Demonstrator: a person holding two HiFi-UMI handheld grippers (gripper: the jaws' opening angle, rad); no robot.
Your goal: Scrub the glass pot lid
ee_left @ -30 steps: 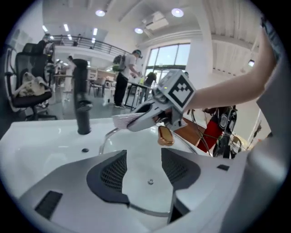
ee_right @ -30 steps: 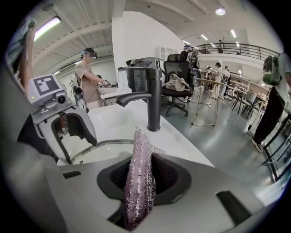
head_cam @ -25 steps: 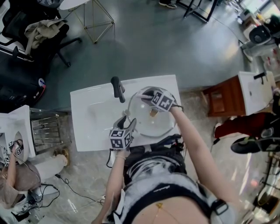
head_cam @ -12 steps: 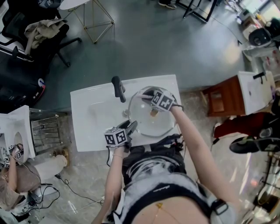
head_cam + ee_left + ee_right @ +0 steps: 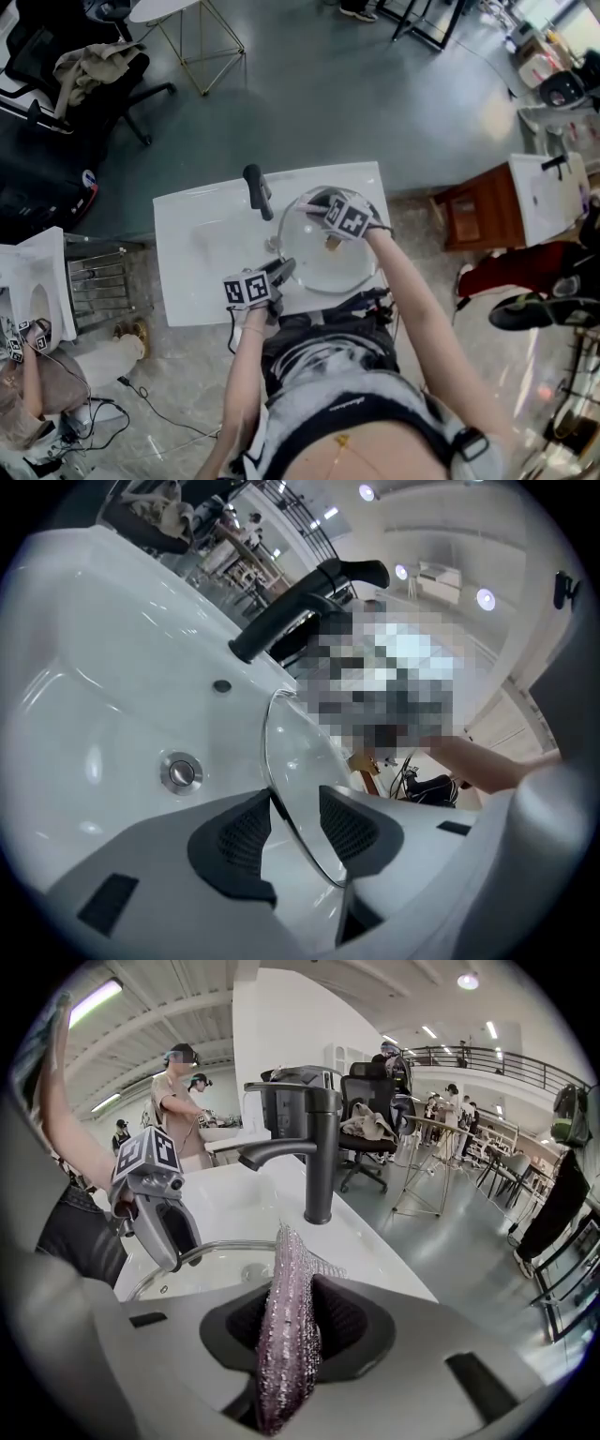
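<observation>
The round glass pot lid [image 5: 328, 248] lies over the white sink's basin [image 5: 202, 248]. My left gripper [image 5: 281, 270] is at the lid's near-left edge. In the left gripper view the lid's metal rim [image 5: 281, 761] runs between the two pads of that gripper [image 5: 295, 822]. Its jaws are closing, and a small gap still shows beside the rim. My right gripper [image 5: 312, 200] hovers over the lid's far side. It is shut on a glittery purple scrubbing cloth [image 5: 286, 1335], which stands upright between its pads. From there I see the lid's rim [image 5: 220, 1247] and the left gripper [image 5: 173, 1237] on it.
A black faucet [image 5: 255, 190] stands at the basin's far-left side, close to both grippers [image 5: 319, 1147]. The drain [image 5: 180, 772] sits low in the basin. A rack [image 5: 98, 277] stands left of the sink, chairs and other people farther off.
My left gripper has shifted slightly left along the sink's near edge, and its fingers now straddle the lid's rim. The right gripper has hardly moved.
</observation>
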